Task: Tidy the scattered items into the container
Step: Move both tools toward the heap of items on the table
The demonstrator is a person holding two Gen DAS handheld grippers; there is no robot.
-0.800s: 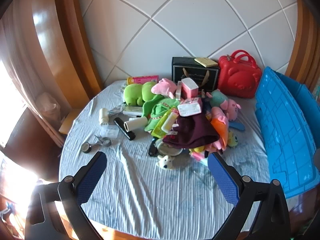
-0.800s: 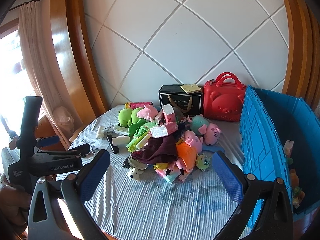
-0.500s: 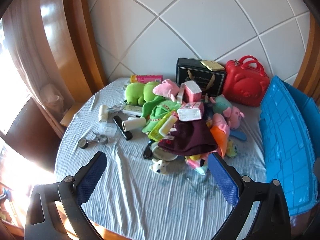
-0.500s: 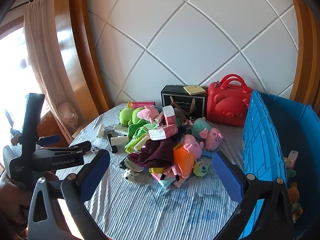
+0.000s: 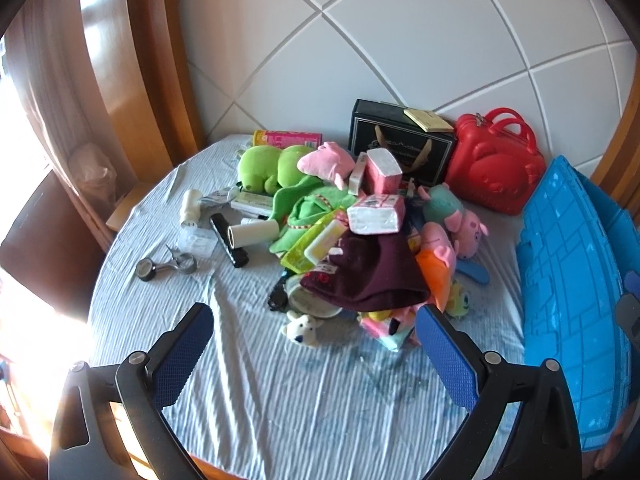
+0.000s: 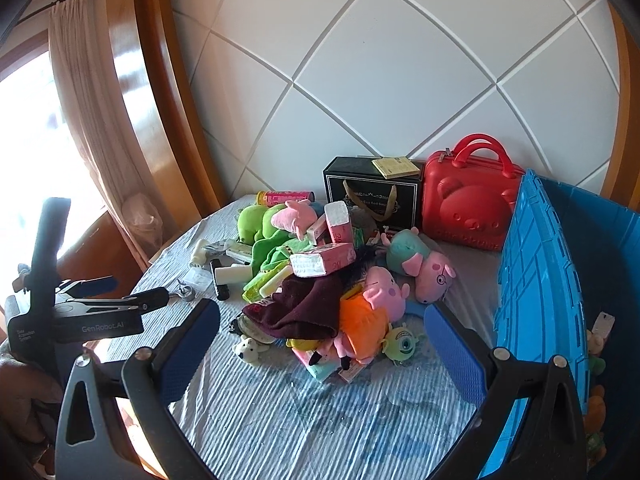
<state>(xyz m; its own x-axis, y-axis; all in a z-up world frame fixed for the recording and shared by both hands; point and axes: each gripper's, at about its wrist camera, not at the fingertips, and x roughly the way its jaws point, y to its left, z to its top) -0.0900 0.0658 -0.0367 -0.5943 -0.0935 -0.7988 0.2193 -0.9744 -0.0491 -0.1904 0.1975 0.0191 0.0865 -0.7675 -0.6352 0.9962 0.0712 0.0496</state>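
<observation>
On the striped table [image 5: 328, 408], toys sit in a messy pile.
Both grippers, left [image 5: 314, 354] and right [image 6: 322, 346], are wide open and hold nothing, near the blue bin [image 6: 536, 280].

A pale blue-and-white striped cloth [image 5: 320, 400] covers the table. The crate [image 6: 536, 280] is bright blue, the bear-faced case [image 6: 468, 208] red, the box [image 6: 372, 196] black with gold lettering, the hat [image 5: 368, 272] maroon, the frog plush [image 5: 264, 168] lime green.
</observation>
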